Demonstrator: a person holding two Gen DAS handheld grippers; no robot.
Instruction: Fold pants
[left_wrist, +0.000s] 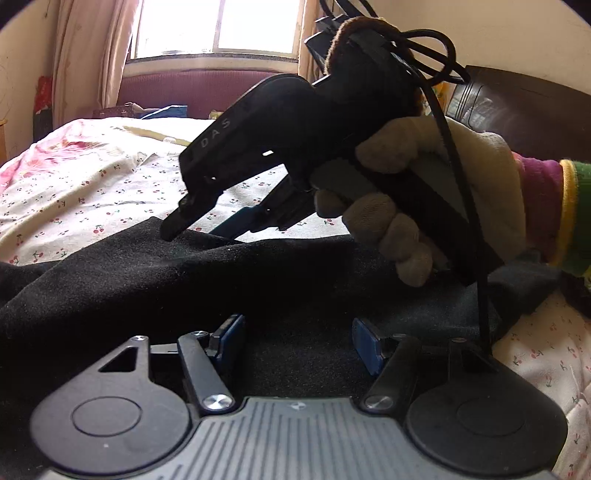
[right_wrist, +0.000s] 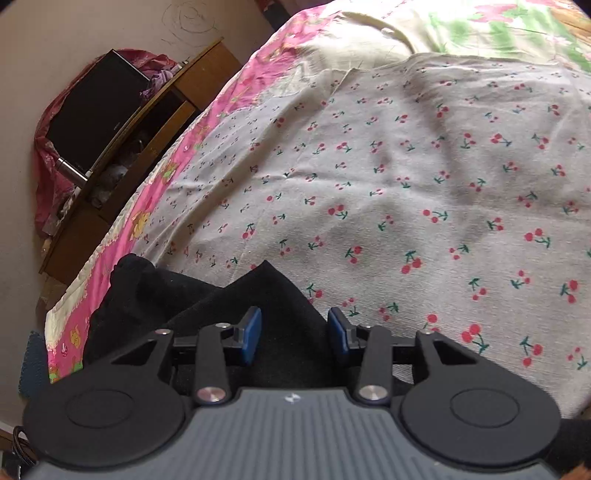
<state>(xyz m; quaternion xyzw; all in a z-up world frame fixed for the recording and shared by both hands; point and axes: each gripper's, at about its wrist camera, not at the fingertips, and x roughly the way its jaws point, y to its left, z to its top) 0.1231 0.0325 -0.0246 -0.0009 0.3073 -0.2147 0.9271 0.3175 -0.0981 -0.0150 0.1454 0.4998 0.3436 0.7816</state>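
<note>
On the bed, over a white cotton sheet with small red cherries (right_wrist: 406, 177), lie the black fleece pants (left_wrist: 184, 280), spread wide across the near side. My left gripper (left_wrist: 299, 341) hangs just above the dark cloth; its blue pads are well apart and nothing is between them. My right gripper (right_wrist: 294, 334), held in my gloved right hand (left_wrist: 424, 206), points down at a corner of the pants that sticks out toward the sheet. Its jaws are partly open, the cloth lies under the gap, and the blue pads (right_wrist: 251, 332) do not press on it, so I hold nothing with either tool.

I judge that I am between two folds: one part looks laid down, and the next grip is not yet taken. For the next move I must choose an edge of the fabric, close on it with both tools, and carry it over evenly.

The far edge of the pants runs along the open sheet, where there is much free room. At the left, the pants come near the pink flowered border (right_wrist: 122, 236) of the bed, beyond which a brown wooden cabinet (right_wrist: 147, 122) stands.
</note>
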